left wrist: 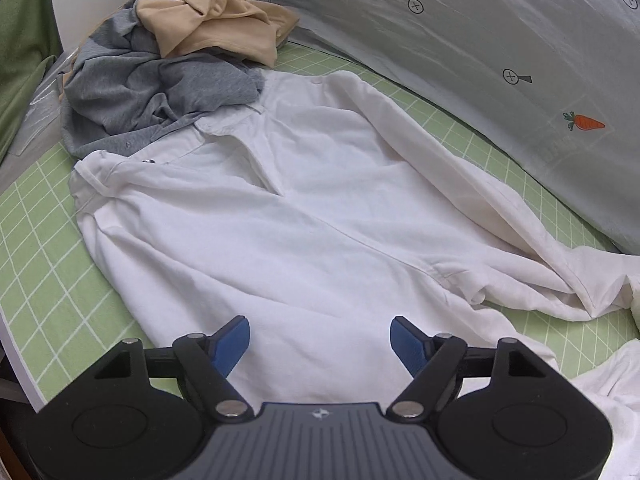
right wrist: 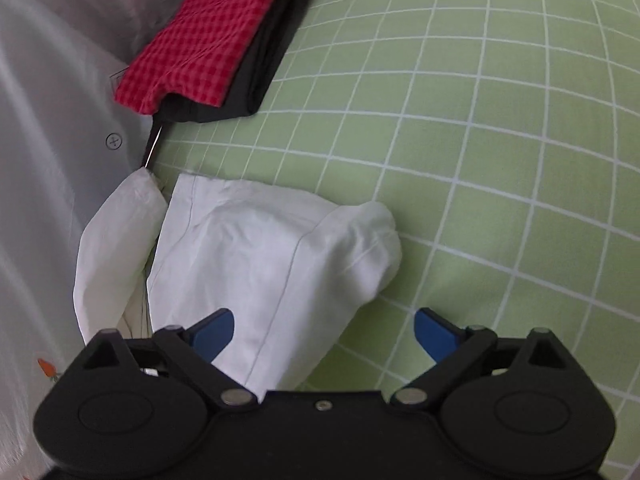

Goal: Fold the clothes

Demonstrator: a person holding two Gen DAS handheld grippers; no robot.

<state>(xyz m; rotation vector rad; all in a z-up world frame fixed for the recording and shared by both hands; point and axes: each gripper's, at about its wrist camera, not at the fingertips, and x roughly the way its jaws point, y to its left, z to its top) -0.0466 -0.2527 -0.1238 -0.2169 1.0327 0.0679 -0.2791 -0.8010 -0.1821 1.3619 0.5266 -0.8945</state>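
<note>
White shirt spread on green checked bed, left tongs wide open and empty above its hem, right tongs wide open, empty over a sleeve

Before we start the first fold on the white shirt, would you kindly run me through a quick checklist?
1. Left gripper open over the white cotton shirt: ok.
2. Right gripper open, empty: ok.
3. Shirt body spread flat on the green grid-patterned sheet: ok.
4. Sleeve smoothed: not ok, bunched.
5. Collar clear of the crumpled grey garment: not ok, touching.
6. Hem straight: cannot tell.
</note>
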